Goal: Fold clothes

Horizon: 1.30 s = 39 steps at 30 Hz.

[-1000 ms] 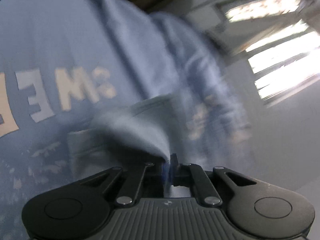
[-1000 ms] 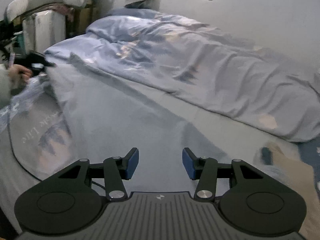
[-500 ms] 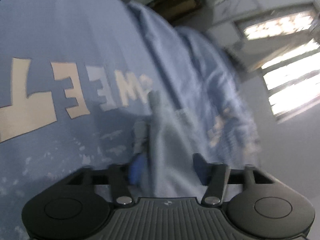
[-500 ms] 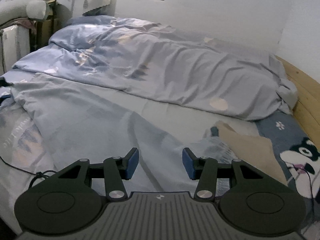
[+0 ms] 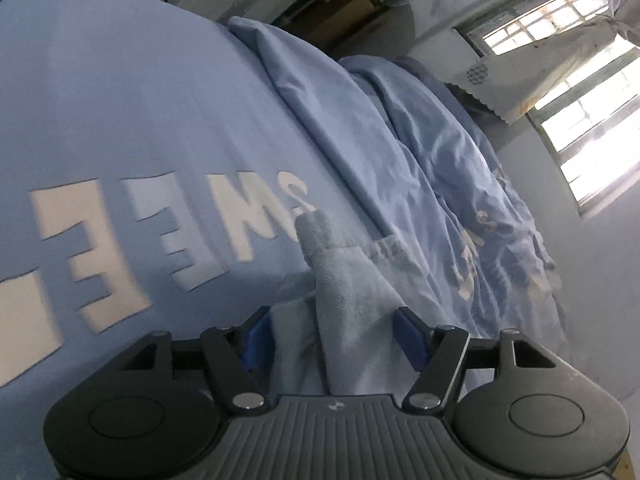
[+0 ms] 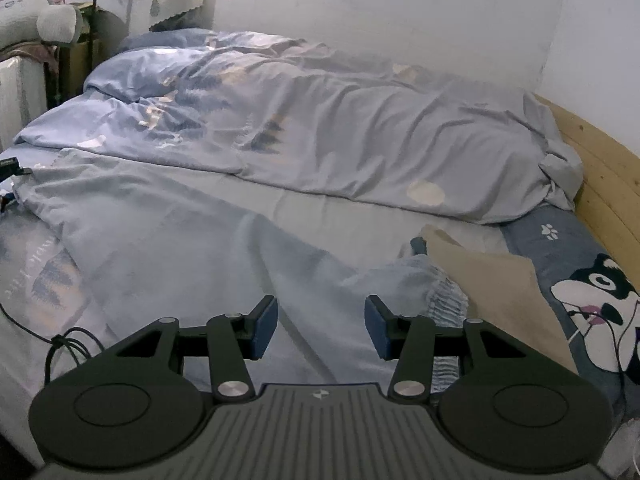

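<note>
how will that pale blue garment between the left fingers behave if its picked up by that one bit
Probably floppy: the pale blue garment already bunches in soft folds between the open left gripper. It looks light for its size, thin cloth draping limply across the bed. Lifted by one bit, the rest would likely hang and drag.

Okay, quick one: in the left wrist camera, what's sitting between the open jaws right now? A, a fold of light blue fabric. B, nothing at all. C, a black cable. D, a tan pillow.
A: a raised fold of light blue fabric stands between the left gripper's jaws, which are spread apart on either side of it.
</note>
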{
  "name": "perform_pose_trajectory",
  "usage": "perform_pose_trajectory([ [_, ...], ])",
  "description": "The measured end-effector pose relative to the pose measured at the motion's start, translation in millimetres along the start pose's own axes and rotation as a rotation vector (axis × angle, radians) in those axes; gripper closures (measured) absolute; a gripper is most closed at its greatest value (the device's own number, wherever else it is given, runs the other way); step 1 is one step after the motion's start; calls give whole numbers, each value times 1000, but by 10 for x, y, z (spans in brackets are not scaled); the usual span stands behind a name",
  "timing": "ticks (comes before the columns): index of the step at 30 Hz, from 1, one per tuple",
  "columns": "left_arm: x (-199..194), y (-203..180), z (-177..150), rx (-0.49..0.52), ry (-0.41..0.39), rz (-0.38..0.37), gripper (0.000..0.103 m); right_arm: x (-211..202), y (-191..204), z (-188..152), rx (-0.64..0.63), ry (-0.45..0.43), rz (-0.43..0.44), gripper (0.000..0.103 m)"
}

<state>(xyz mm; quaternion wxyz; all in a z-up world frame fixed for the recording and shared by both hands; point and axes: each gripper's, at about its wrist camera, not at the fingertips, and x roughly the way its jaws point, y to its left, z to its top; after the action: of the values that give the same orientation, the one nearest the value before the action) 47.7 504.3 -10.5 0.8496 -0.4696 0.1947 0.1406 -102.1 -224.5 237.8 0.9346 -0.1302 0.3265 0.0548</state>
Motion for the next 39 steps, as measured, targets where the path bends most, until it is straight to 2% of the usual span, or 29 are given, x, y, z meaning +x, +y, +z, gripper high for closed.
perform_pose_trajectory([
  [1, 11, 1, 1, -7, 2, 0, 75, -4, -4, -5, 2, 3, -4, 54],
  [2, 18, 1, 2, -14, 4, 1, 76, -12, -6, -21, 3, 7, -11, 54],
  [3, 16, -2, 9, -19, -1, -6, 85, -16, -13, -43, 3, 14, -16, 54],
  [6, -39, -24, 69, -23, -5, -33, 87, -16, -103, -204, 64, 45, -23, 54],
  [11, -120, -205, 217, 14, -6, -59, 89, 32, -387, -737, 304, 78, -14, 53],
  [14, -182, -372, 292, 31, -13, -74, 90, 117, -667, -1065, 500, 71, -40, 52],
  [16, -222, -469, 334, 42, -18, -84, 90, 201, -906, -1273, 682, 39, -54, 50],
  [19, -299, -594, 383, 58, -28, -96, 91, 395, -1198, -1587, 949, -8, -28, 50],
  [21, -356, -661, 400, 69, -39, -101, 91, 547, -1287, -1733, 1042, -25, -24, 50],
  [24, -455, -735, 431, 63, -59, -119, 91, 746, -1312, -1833, 1091, 9, -50, 47],
  [26, -524, -785, 466, 58, -74, -128, 91, 837, -1270, -1888, 1115, 20, -37, 45],
  [32, -731, -954, 582, 59, -112, -153, 92, 1141, -1223, -2003, 1215, 5, -9, 43],
  [36, -856, -1045, 631, 63, -120, -163, 92, 1307, -1183, -2056, 1283, -49, 2, 37],
  [37, -890, -1059, 640, 62, -124, -167, 92, 1334, -1170, -2025, 1274, -47, -2, 38],
  [39, -978, -1080, 666, 60, -133, -172, 92, 1387, -1145, -1959, 1254, -42, -11, 54],
])
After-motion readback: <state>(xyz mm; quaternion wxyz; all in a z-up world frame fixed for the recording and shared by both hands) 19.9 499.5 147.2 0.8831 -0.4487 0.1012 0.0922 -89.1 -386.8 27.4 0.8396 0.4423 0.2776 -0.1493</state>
